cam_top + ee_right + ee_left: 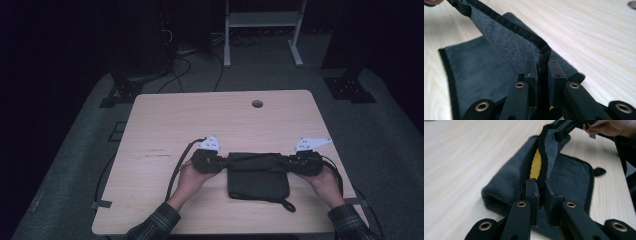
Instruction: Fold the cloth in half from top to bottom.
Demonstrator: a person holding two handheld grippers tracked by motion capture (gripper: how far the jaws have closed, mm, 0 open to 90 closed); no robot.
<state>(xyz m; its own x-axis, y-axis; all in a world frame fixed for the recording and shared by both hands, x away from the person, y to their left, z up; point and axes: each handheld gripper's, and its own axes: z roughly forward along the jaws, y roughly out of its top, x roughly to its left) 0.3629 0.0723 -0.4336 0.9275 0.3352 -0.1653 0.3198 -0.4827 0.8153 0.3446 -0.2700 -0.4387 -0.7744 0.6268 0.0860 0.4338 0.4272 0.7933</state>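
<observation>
Left tongs [540,195] and right tongs [541,77] each pinch the grey towel's [257,177] edge; table print [156,152] seems unreadable.

A pale wood-grain bench [165,120] has a small round hole [257,104] near its far edge. It stands on grey floor [390,150]. Beyond it, black cables [180,65] lie beside a white metal frame [262,30], with dark stand bases [350,87] at either side.

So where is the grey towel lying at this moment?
In the high view the grey towel lies folded on the near middle of the table, between the left hand-held gripper and the right hand-held gripper, which pinch its far edge.
</observation>
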